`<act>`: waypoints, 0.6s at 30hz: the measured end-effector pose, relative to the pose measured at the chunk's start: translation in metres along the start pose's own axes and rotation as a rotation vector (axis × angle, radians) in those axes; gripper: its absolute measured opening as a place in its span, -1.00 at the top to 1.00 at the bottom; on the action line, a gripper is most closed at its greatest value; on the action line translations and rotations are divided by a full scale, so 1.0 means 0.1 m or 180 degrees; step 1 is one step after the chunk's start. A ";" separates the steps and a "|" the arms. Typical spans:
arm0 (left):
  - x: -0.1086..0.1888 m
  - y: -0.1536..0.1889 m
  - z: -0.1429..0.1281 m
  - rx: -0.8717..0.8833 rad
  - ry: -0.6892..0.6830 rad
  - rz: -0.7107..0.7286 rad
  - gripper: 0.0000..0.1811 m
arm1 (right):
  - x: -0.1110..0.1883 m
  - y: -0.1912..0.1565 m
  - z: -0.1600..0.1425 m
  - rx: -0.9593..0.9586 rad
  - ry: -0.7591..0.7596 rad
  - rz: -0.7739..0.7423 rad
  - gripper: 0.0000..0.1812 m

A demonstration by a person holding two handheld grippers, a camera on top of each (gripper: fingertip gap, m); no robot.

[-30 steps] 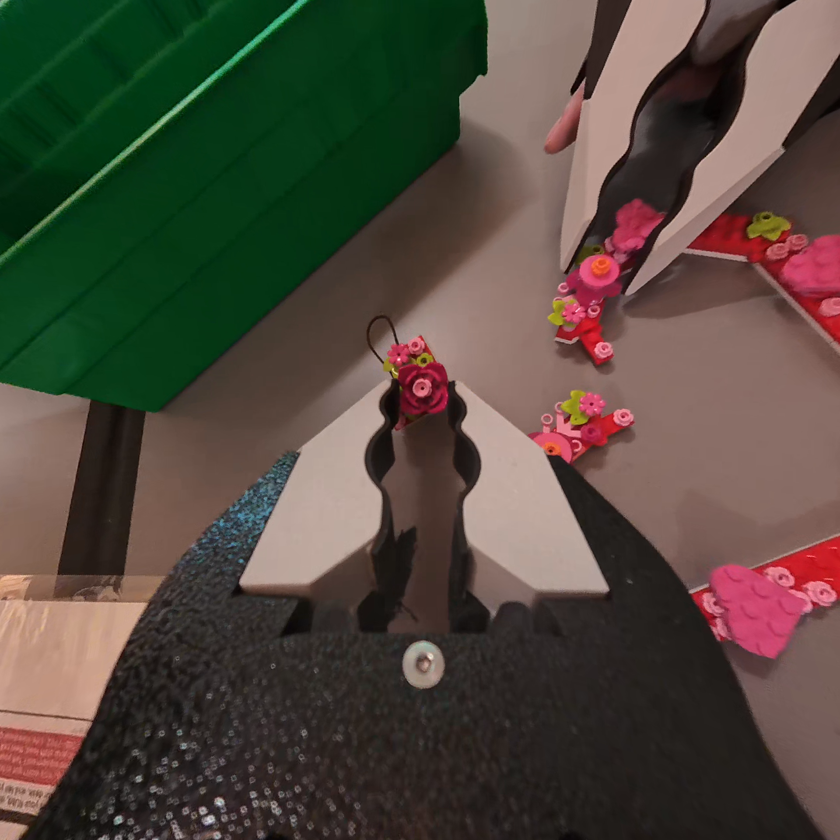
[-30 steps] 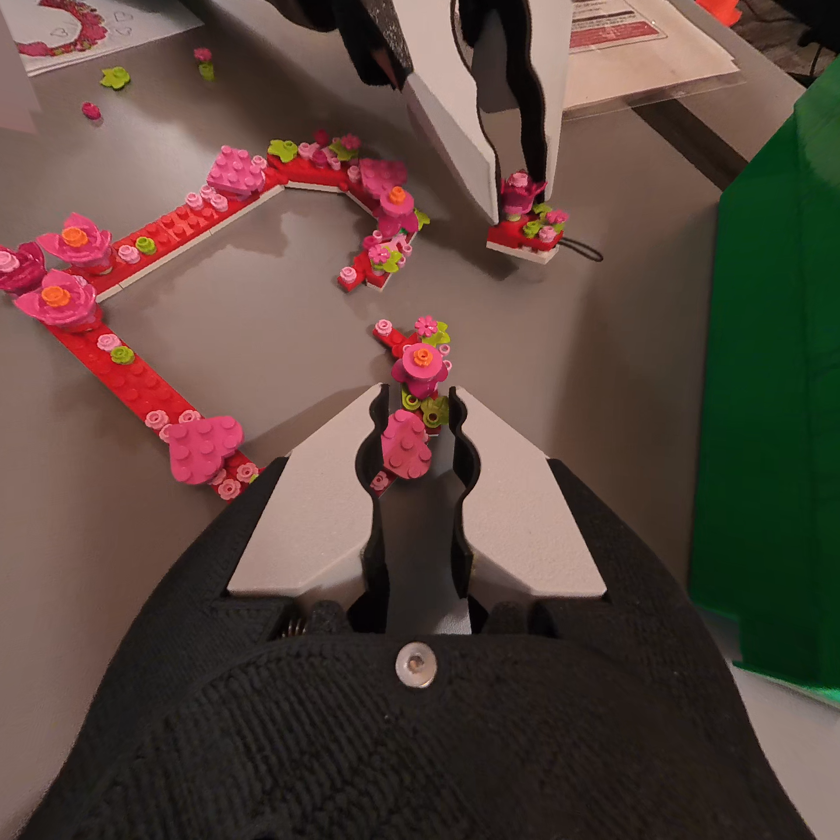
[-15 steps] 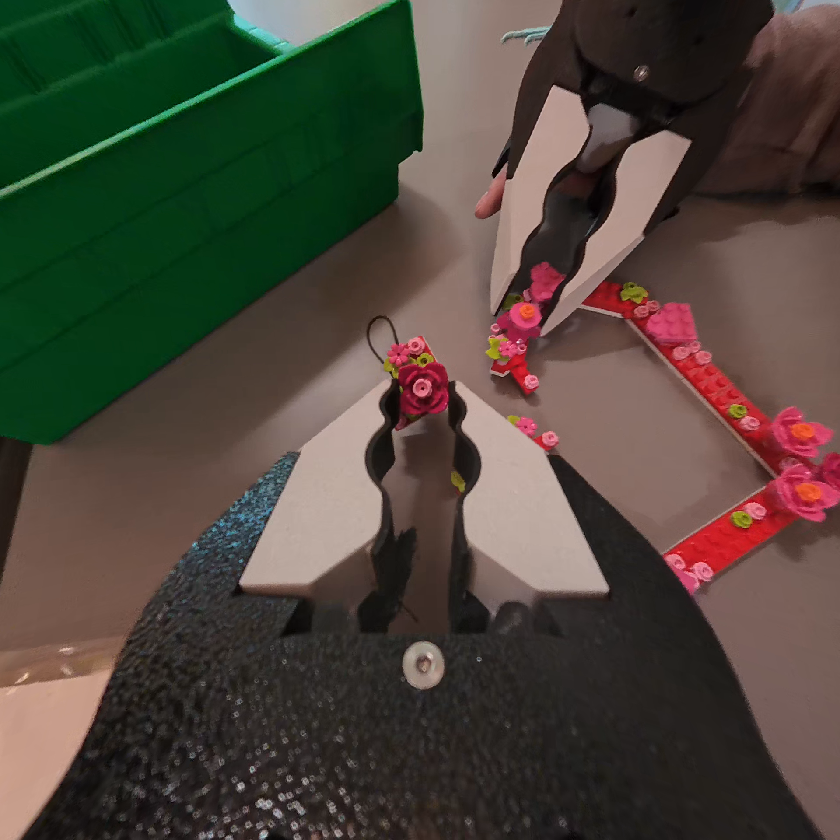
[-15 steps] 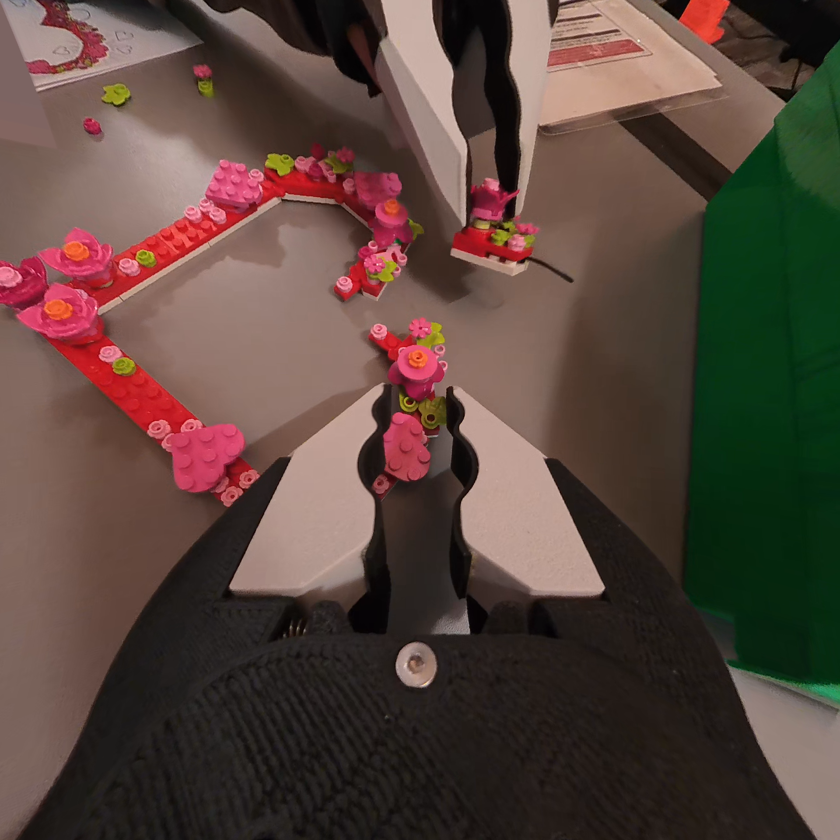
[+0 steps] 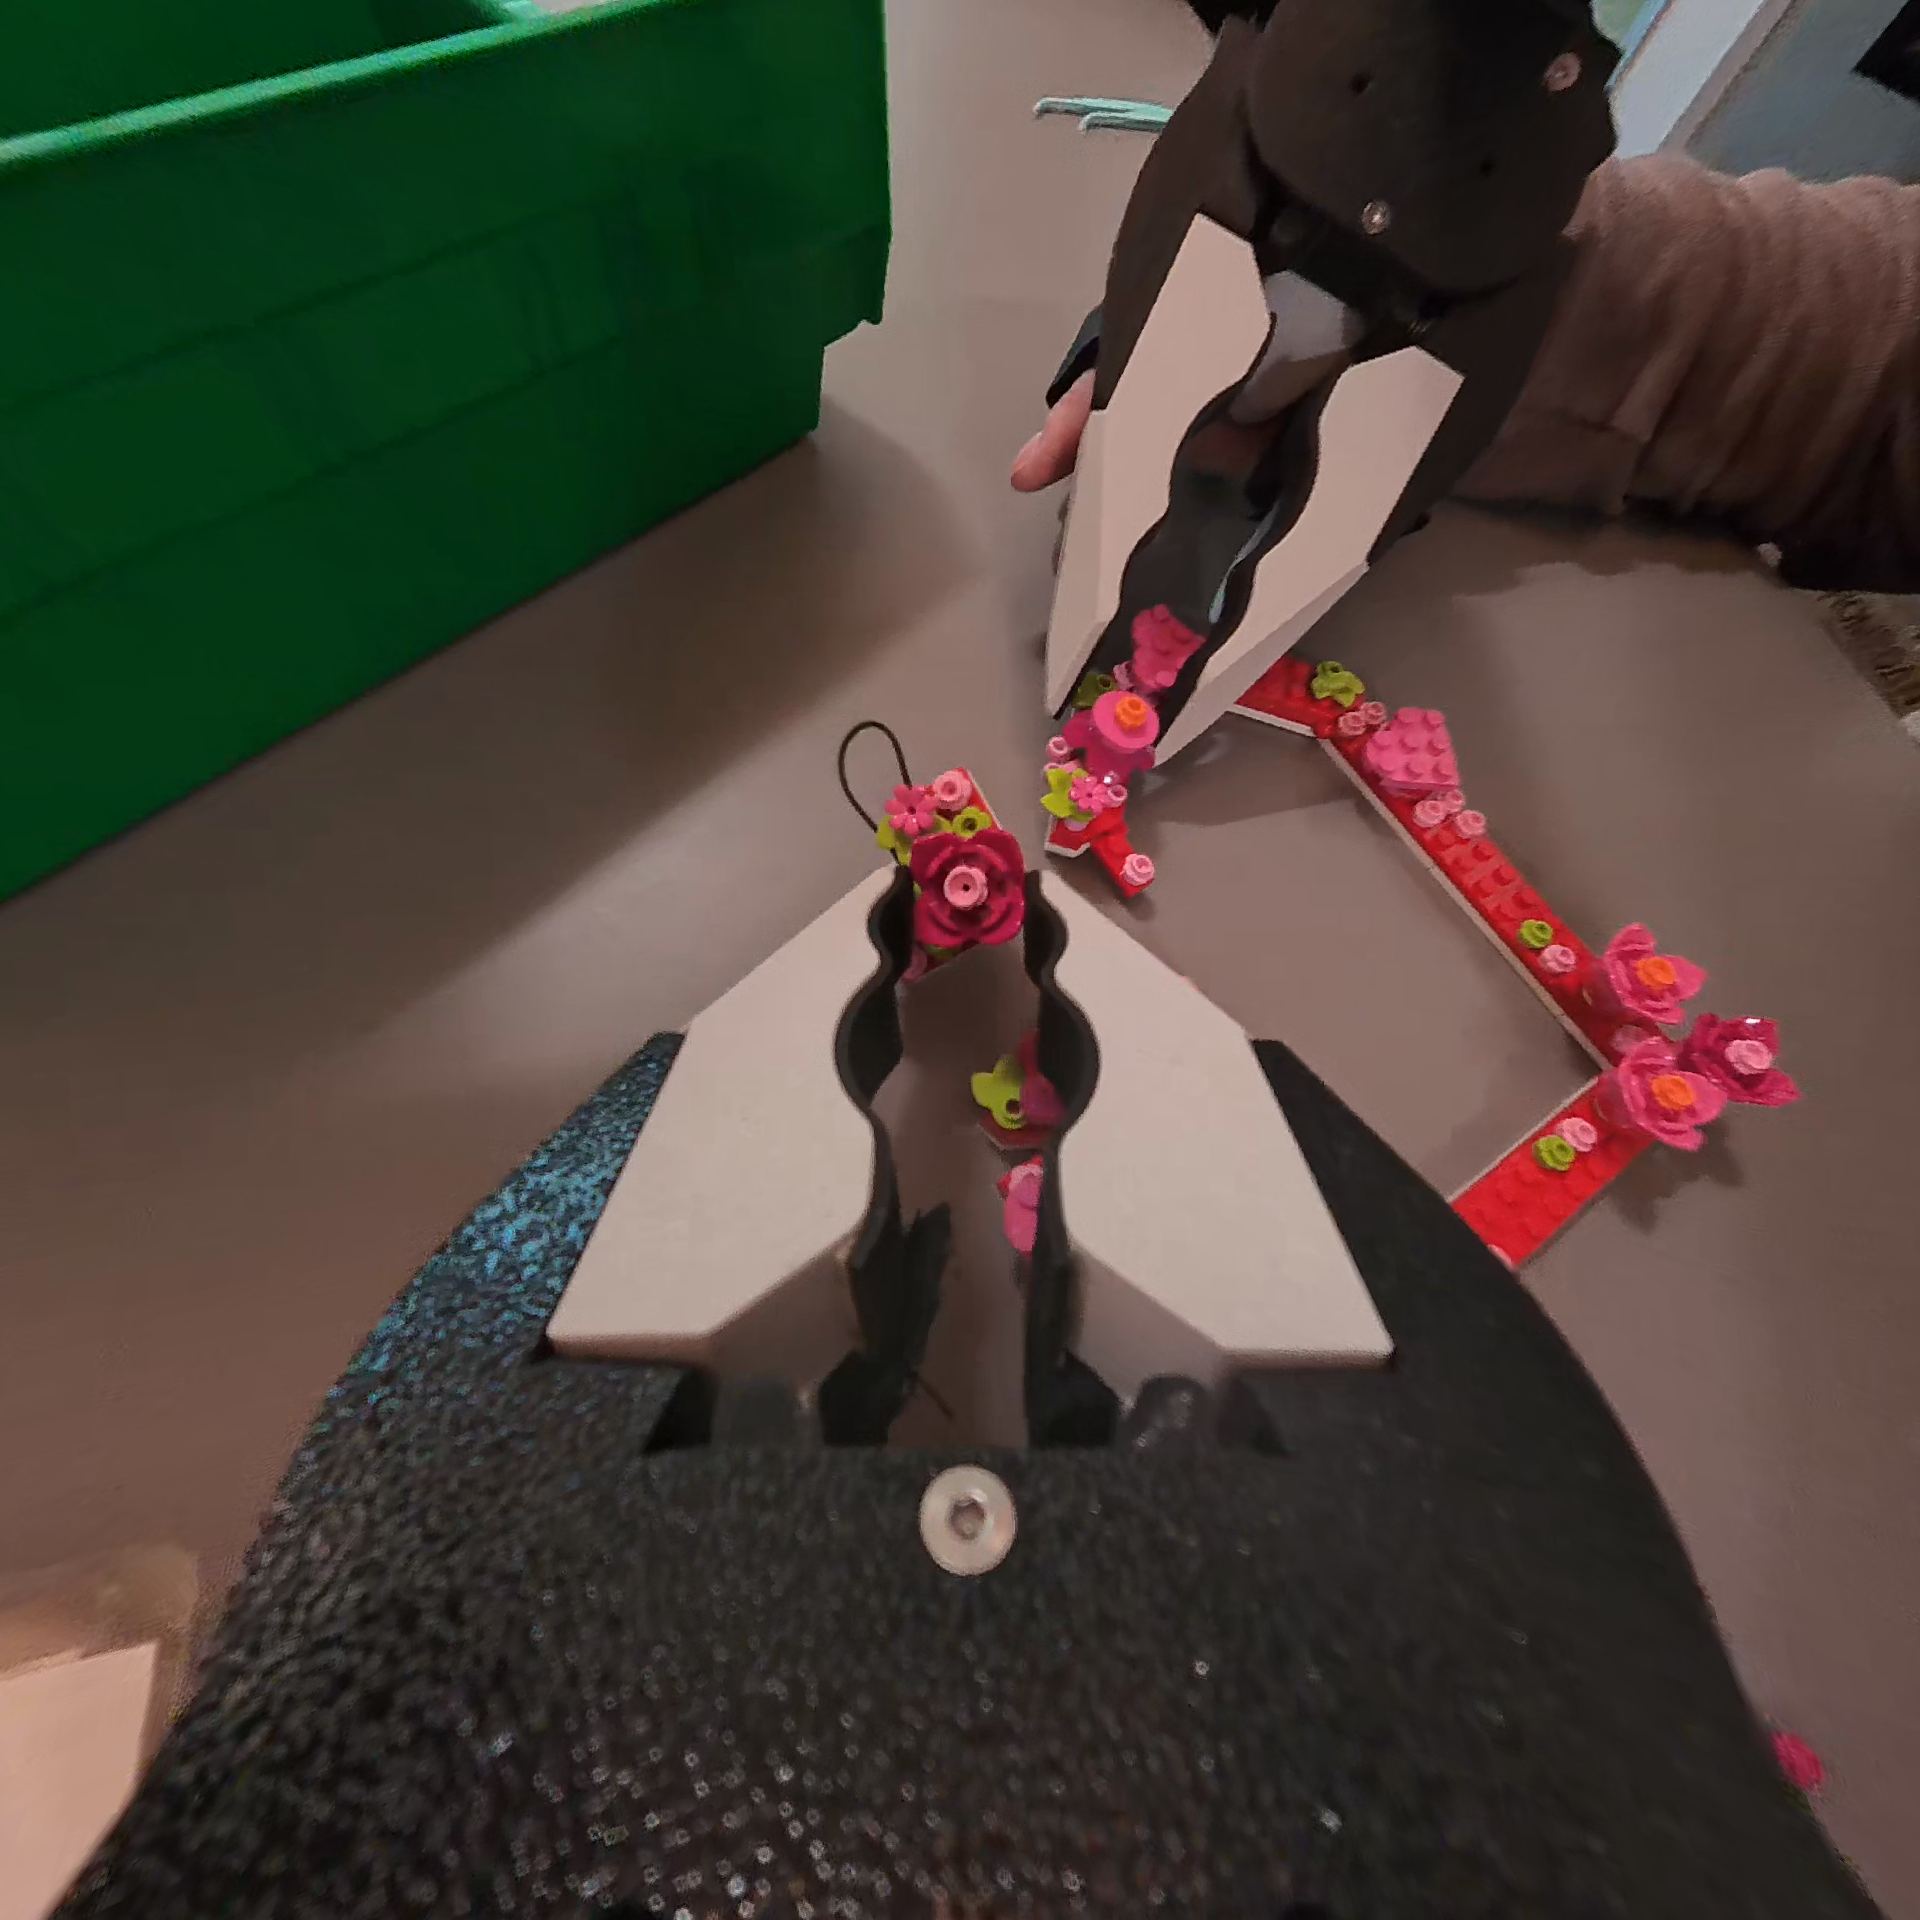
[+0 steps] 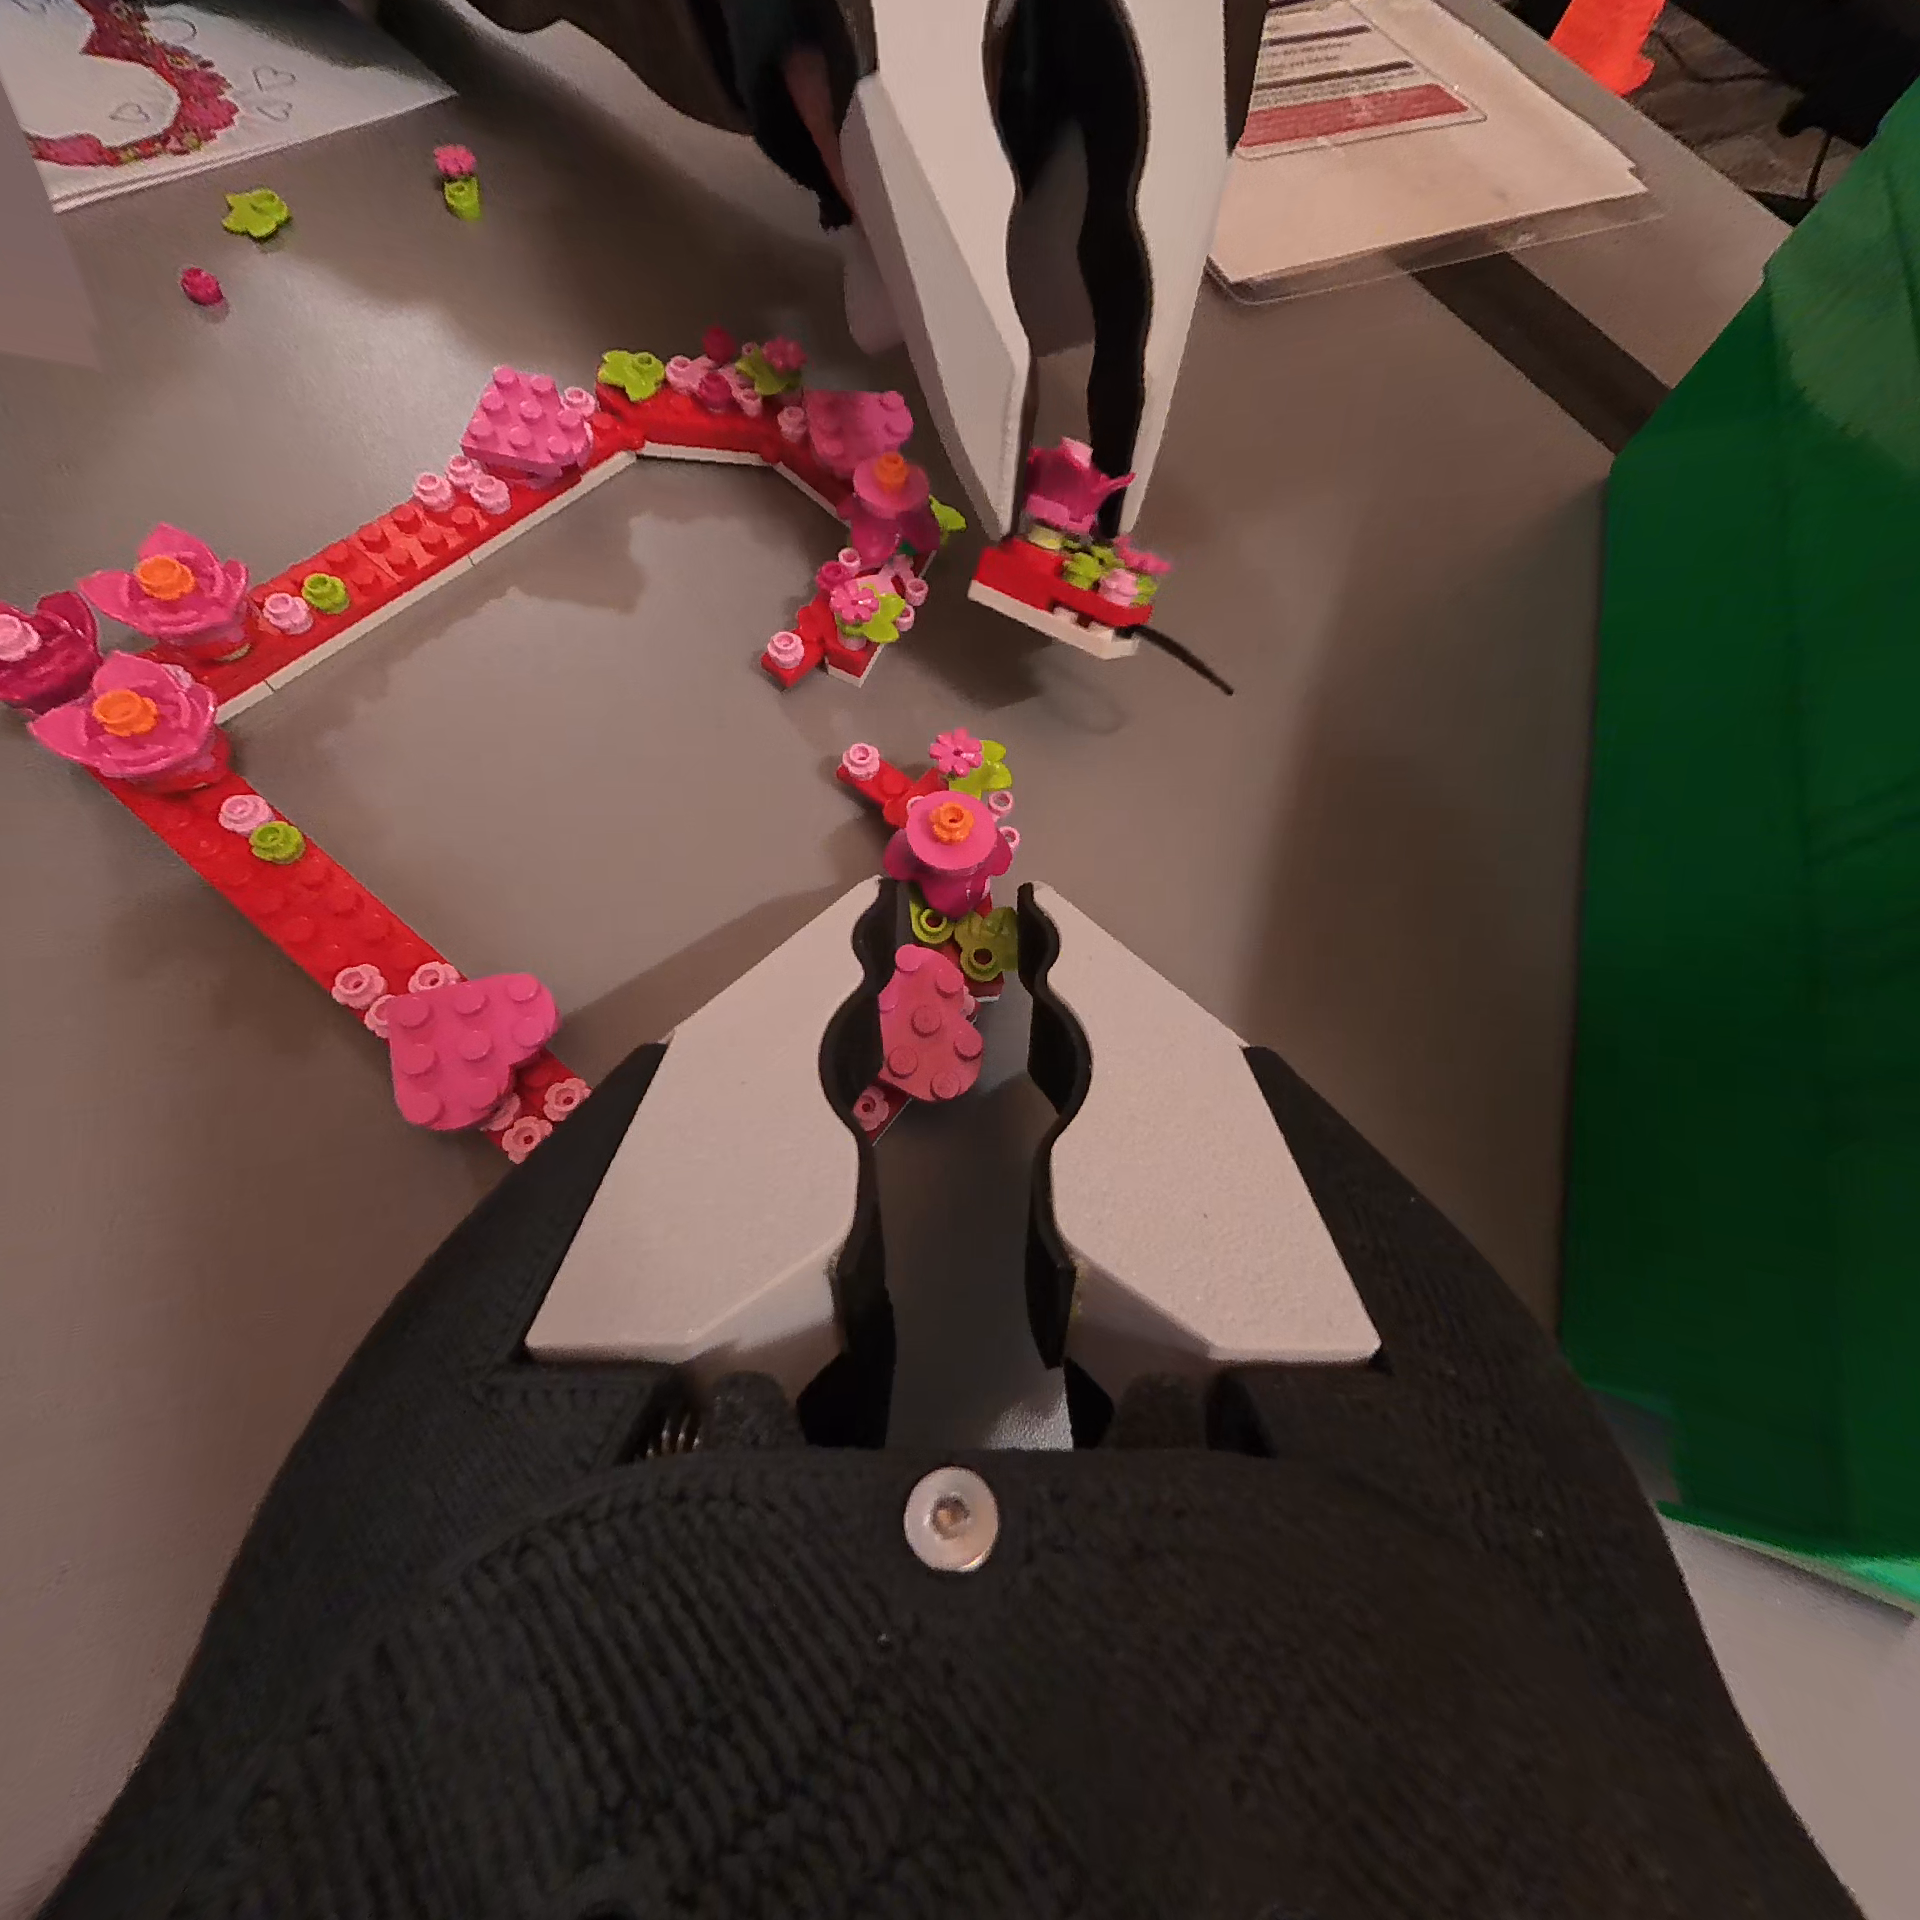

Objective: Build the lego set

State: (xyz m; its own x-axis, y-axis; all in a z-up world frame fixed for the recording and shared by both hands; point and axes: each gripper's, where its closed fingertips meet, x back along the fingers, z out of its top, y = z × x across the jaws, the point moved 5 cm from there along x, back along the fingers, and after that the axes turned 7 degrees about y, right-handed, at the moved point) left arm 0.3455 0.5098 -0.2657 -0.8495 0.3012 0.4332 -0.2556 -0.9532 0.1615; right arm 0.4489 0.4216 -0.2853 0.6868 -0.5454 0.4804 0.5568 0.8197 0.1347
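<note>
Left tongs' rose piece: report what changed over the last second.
The left tongs, shut on the rose piece, raised it off the table and carried it leftward in the right wrist view, toward the red frame; it now hangs tilted. The right tongs stayed clamped on the frame's flowered end. The frame itself did not move.

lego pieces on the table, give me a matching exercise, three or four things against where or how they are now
Things:
1. dark rose piece with black cord
2. orange-centred flower end of the frame
3. green bin
4. lime leaf piece

States:
A. loose near the picture sheet
B. lifted off the table in the left gripper
C. at the right edge
D. just ahead of the right gripper

Pairs: 1-B, 2-D, 3-C, 4-A
</note>
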 end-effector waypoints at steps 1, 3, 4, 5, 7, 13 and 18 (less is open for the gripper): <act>0.00 0.00 0.00 0.0075 0.0018 -0.0061 0.79 | 0.00 0.00 0.00 0.0004 0.0000 -0.0001 0.77; 0.01 0.00 0.02 0.0243 0.0081 -0.0185 0.80 | 0.00 0.00 0.01 0.0004 0.0036 -0.0002 0.75; 0.02 0.00 0.02 0.0331 0.0108 -0.0255 0.79 | 0.01 0.00 0.02 0.0005 0.0067 -0.0006 0.74; 0.03 -0.01 0.03 0.0407 0.0127 -0.0313 0.80 | 0.01 0.00 0.03 0.0001 0.0089 -0.0008 0.73; 0.05 -0.03 0.04 0.0519 0.0168 -0.0387 0.80 | 0.02 0.01 0.04 0.0003 0.0126 -0.0010 0.69; 0.09 -0.07 0.06 0.0565 0.0240 -0.0393 0.80 | 0.04 -0.02 0.12 0.0079 0.0355 0.0031 0.58; 0.06 -0.06 0.03 0.0525 0.0187 -0.0391 0.80 | 0.09 0.01 0.20 0.0317 0.0610 -0.0124 0.56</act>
State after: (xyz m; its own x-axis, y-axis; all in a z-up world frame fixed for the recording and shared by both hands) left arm 0.3430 0.5173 -0.2608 -0.8433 0.4081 0.3497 -0.2839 -0.8908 0.3548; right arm 0.4462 0.4208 -0.2636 0.7472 -0.5927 0.3008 0.5424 0.8053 0.2394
